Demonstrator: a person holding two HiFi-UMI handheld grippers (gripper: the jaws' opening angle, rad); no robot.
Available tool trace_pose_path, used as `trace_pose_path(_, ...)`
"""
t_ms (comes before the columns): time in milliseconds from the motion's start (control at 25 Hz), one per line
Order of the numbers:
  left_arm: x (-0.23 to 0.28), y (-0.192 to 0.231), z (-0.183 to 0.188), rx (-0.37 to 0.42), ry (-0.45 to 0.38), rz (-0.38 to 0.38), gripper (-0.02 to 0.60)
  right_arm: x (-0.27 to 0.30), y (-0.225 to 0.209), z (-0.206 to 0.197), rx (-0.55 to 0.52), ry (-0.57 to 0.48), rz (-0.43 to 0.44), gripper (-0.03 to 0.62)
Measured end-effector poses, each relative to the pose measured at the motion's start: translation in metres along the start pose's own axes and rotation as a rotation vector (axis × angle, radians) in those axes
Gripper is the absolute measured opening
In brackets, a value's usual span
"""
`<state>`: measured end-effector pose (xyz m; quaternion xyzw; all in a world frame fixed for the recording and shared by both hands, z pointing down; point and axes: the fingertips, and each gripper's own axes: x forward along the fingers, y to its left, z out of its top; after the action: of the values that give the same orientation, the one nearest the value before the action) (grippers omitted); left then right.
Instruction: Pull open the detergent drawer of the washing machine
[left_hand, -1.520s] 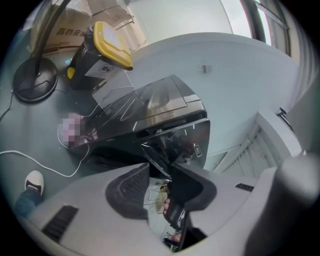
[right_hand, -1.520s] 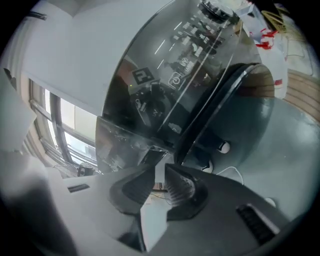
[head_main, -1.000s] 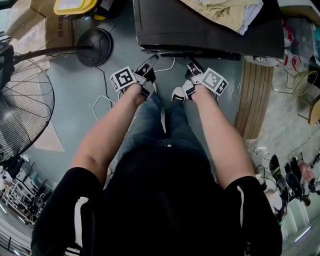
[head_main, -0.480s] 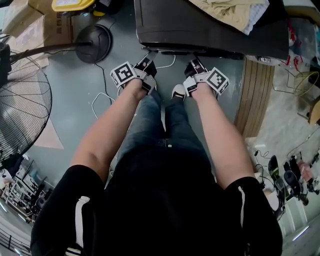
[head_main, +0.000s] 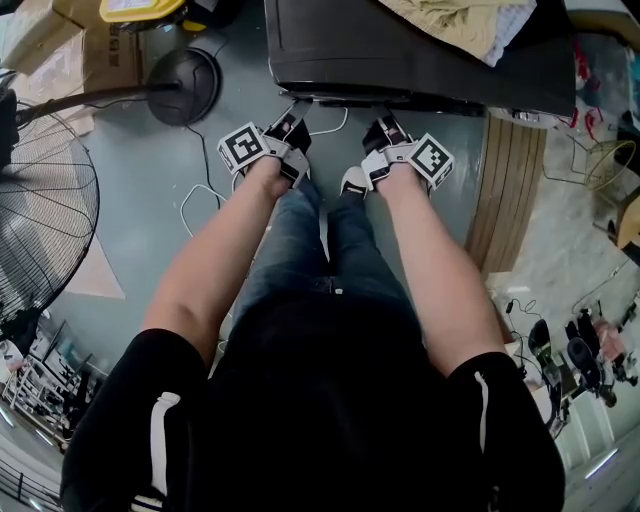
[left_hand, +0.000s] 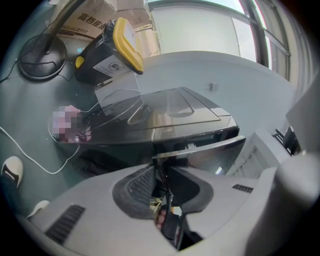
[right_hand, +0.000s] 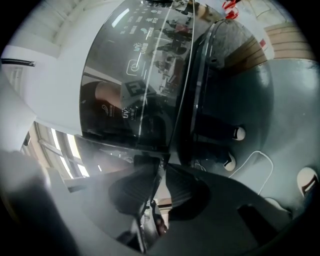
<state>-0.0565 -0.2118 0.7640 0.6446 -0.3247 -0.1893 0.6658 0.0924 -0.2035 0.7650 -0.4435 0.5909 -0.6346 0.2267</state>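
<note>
The dark washing machine (head_main: 400, 60) stands at the top of the head view, and both grippers sit against its front edge. In the left gripper view the glossy drawer front (left_hand: 210, 155) juts out slightly, its thin lip running between the pads. My left gripper (head_main: 292, 128) (left_hand: 161, 165) is closing and its pads meet that lip. My right gripper (head_main: 385, 130) (right_hand: 161, 167) is also closing. The edge of the dark panel with white icons (right_hand: 130, 100) lies between its pads, with a gap still showing.
A standing fan (head_main: 40, 200) with its round base (head_main: 185, 85) is at the left, beside cardboard boxes (head_main: 60, 50). A white cable (head_main: 200, 195) trails over the floor. Cloth (head_main: 460, 25) lies on the machine. A wooden board (head_main: 510, 190) stands at the right, and a yellow-lidded case (left_hand: 120, 45) sits behind.
Both grippers have edged slightly closer to the machine's front edge. The arms otherwise hold the same pose.
</note>
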Motion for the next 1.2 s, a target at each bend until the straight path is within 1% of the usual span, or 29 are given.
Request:
trace_pose_path(120, 0.000, -0.003, -0.001, -0.004, -0.006, -0.011, 0.072, 0.000, 0.000, 0.000, -0.006, 0.015, 0.013, 0.074)
trace_pose_path(280, -0.009, 0.004, -0.004, 0.010, 0.004, 0.030, 0.067, -0.005, -0.001, -0.004, 0.002, 0.018, 0.019, 0.071)
trace_pose_path(400, -0.011, -0.004, -0.011, -0.026, -0.001, -0.015, 0.063, -0.011, -0.003, -0.010, 0.006, 0.026, 0.019, 0.069)
trace_pose_path(480, -0.016, -0.003, -0.017, -0.028, 0.000, -0.006, 0.060, -0.016, -0.003, -0.013, 0.004, 0.037, 0.023, 0.069)
trace_pose_path(640, -0.025, -0.007, -0.031, -0.053, 0.010, -0.028, 0.058, -0.029, -0.004, -0.022, 0.008, 0.055, 0.029, 0.069)
trace_pose_path(720, -0.033, -0.004, -0.042, -0.051, 0.027, -0.018, 0.058, -0.040, -0.010, -0.029, 0.012, 0.059, 0.018, 0.069)
trace_pose_path(840, -0.047, 0.005, -0.054, -0.019, 0.044, 0.024, 0.058, -0.056, -0.017, -0.037, 0.016, 0.057, 0.004, 0.069)
trace_pose_path(960, -0.054, 0.002, -0.066, -0.049, 0.040, -0.001, 0.058, -0.067, -0.018, -0.045, 0.032, 0.059, 0.014, 0.068)
trace_pose_path(1040, -0.061, 0.004, -0.073, -0.043, 0.049, 0.009, 0.058, -0.075, -0.020, -0.050, 0.040, 0.066, 0.010, 0.068)
trace_pose_path(1120, -0.065, 0.001, -0.081, -0.062, 0.051, -0.004, 0.058, -0.083, -0.024, -0.055, 0.043, 0.072, 0.003, 0.068)
trace_pose_path(1200, -0.071, 0.003, -0.087, -0.057, 0.057, 0.010, 0.058, -0.091, -0.029, -0.060, 0.063, 0.072, -0.010, 0.067)
